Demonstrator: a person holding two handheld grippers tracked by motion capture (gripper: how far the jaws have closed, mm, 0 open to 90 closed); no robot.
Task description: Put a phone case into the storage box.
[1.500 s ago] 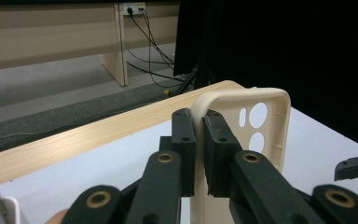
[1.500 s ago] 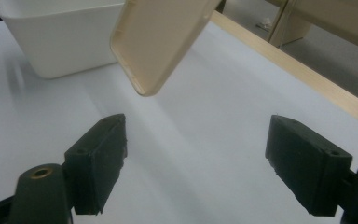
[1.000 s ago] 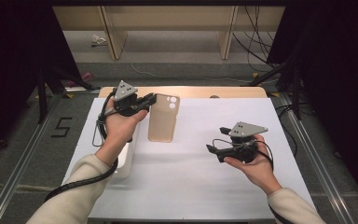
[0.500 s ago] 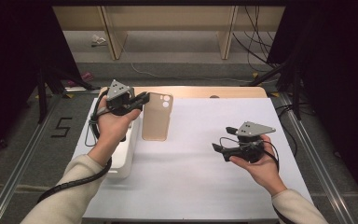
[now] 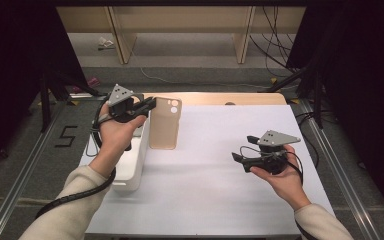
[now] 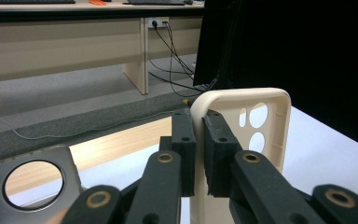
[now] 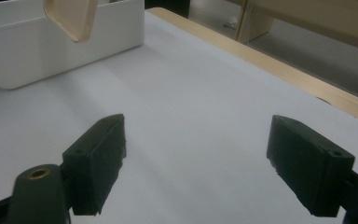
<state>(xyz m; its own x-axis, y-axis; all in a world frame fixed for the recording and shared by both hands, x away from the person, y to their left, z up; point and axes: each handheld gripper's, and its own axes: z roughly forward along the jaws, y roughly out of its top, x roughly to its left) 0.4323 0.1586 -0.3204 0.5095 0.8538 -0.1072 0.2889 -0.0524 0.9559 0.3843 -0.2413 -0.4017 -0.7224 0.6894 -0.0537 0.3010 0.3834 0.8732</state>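
The left tool (image 5: 152, 103) is pinching only 1 edge of the phone case (image 5: 164, 124) beside the white bin (image 5: 130, 165), risking slipping, while the right tool (image 5: 240, 149) is idling wide open.

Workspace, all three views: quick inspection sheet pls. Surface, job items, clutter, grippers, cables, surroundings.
Surface: white table sheet, with a wooden table edge at the far side.
Job's things: beige phone case held off the table, camera cut-outs at its far end; white bin at the left edge of the sheet, beside the case.
Clutter: nothing seen on the sheet.
Grippers: left gripper shut on the phone case's rim at the corner; right gripper open, holding nothing, above the sheet.
Cables: black corrugated cable trailing along the left forearm; loose wires on the floor beyond.
Surroundings: wooden bench legs, dark curtains, floor marking "5".
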